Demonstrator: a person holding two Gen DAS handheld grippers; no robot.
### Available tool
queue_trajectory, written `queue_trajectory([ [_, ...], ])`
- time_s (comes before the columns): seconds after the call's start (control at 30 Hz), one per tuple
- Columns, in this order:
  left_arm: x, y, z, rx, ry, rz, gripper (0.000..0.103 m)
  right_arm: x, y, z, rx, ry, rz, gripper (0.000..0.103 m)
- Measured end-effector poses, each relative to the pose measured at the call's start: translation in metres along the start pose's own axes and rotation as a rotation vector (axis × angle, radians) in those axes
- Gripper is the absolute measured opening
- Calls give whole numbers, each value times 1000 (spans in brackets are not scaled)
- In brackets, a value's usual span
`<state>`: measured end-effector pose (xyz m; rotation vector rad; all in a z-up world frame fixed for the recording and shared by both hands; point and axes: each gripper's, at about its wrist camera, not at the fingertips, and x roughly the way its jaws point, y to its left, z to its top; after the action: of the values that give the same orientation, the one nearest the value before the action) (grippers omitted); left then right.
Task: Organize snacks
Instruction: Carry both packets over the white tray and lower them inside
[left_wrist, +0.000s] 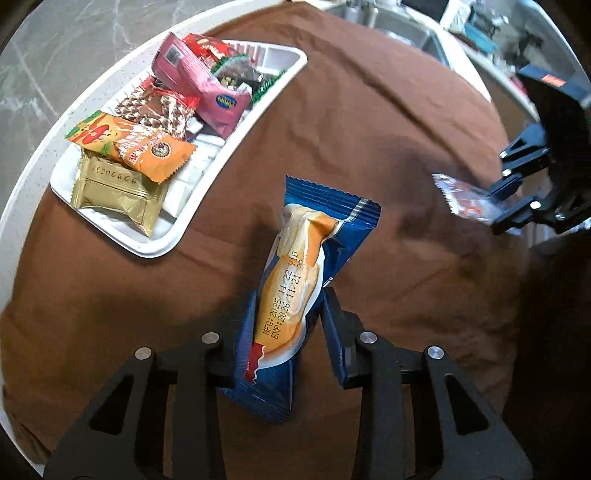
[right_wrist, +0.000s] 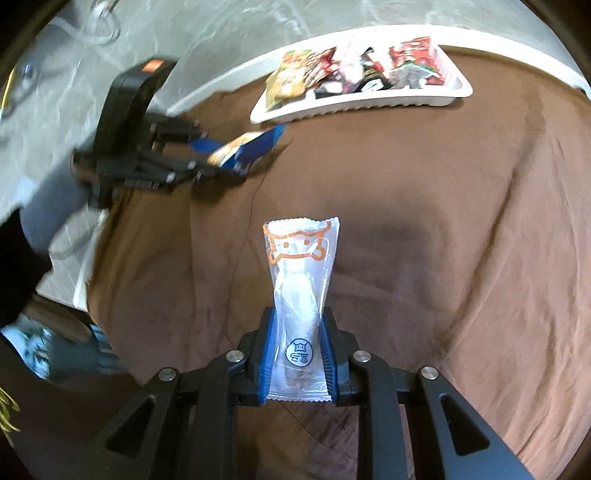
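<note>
My left gripper (left_wrist: 286, 332) is shut on a blue and orange snack packet (left_wrist: 299, 258), held just above the brown cloth. The same gripper (right_wrist: 207, 166) with its blue packet (right_wrist: 247, 147) shows at the left of the right wrist view. My right gripper (right_wrist: 297, 350) is shut on a clear packet with an orange cartoon print (right_wrist: 301, 280), which stands upright between the pads. In the left wrist view that gripper (left_wrist: 513, 199) and its clear packet (left_wrist: 465, 199) appear at the right edge. A white tray (left_wrist: 173, 236) holds several snack packets; the tray (right_wrist: 369, 103) lies beyond both grippers.
A brown wrinkled cloth (left_wrist: 369, 155) covers the round white table (left_wrist: 44, 147). The tray sits near the table's rim. Grey marble floor (right_wrist: 221, 37) lies past the edge. A cluttered counter (left_wrist: 461, 22) shows far behind.
</note>
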<state>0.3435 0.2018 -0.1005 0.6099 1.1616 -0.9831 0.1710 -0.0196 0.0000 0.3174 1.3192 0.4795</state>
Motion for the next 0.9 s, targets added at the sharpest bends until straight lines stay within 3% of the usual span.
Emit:
queue_trajectory([
  [0.27, -46, 14, -2, -165, -102, -68, 32, -16, -18, 39, 84, -79, 69, 25],
  [0.47, -69, 48, 10, -357, -197, -100, 32, -30, -33, 83, 109, -142, 82, 25],
  [0.9, -50, 101, 65, -685, -341, -167, 32, -25, -69, 185, 153, -231, 53, 25],
])
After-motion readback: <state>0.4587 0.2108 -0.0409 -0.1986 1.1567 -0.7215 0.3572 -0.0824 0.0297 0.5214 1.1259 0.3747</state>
